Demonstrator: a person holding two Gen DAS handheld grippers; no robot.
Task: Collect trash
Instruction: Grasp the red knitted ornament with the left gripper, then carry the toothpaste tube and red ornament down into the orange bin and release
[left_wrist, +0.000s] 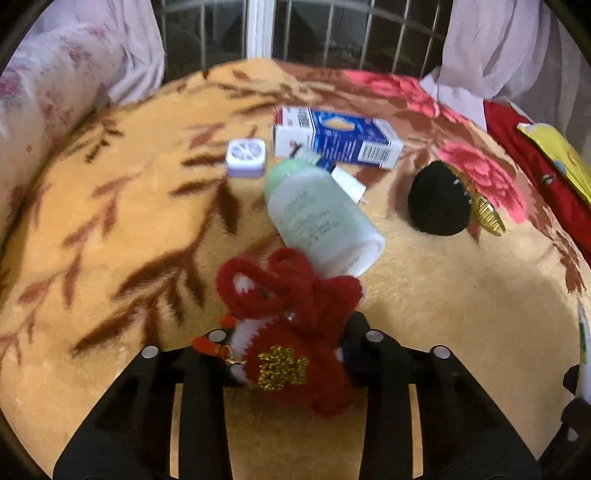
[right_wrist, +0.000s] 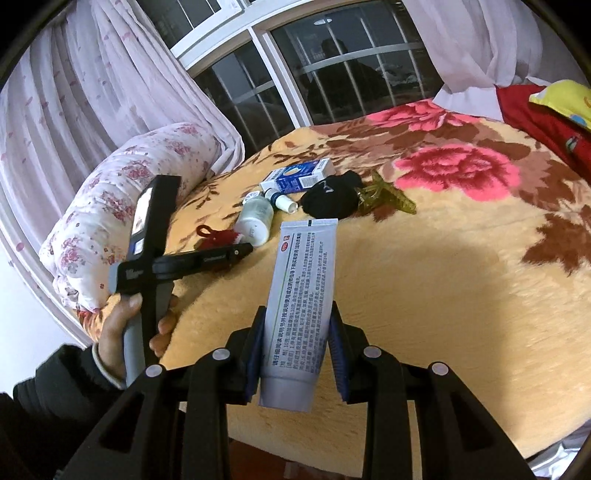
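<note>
My left gripper (left_wrist: 291, 343) is shut on a red knitted ornament (left_wrist: 291, 325) with a gold charm, low over the bed blanket (left_wrist: 443, 314). Just beyond it lie a pale green bottle (left_wrist: 317, 218) on its side, a blue and white carton (left_wrist: 332, 136), a small lilac box (left_wrist: 246, 155) and a black pouch (left_wrist: 439, 199) with a gold hair clip (left_wrist: 484, 210). My right gripper (right_wrist: 297, 350) is shut on a white ointment tube (right_wrist: 301, 302), held above the blanket's near part. The left gripper (right_wrist: 207, 258) shows in the right wrist view beside the bottle (right_wrist: 255, 218).
A floral rolled quilt (right_wrist: 122, 206) lies along the bed's left edge. Red bedding (right_wrist: 546, 114) and a yellow pillow (right_wrist: 565, 96) are at the far right. Curtains (right_wrist: 92, 92) and a barred window (right_wrist: 295, 77) stand behind the bed.
</note>
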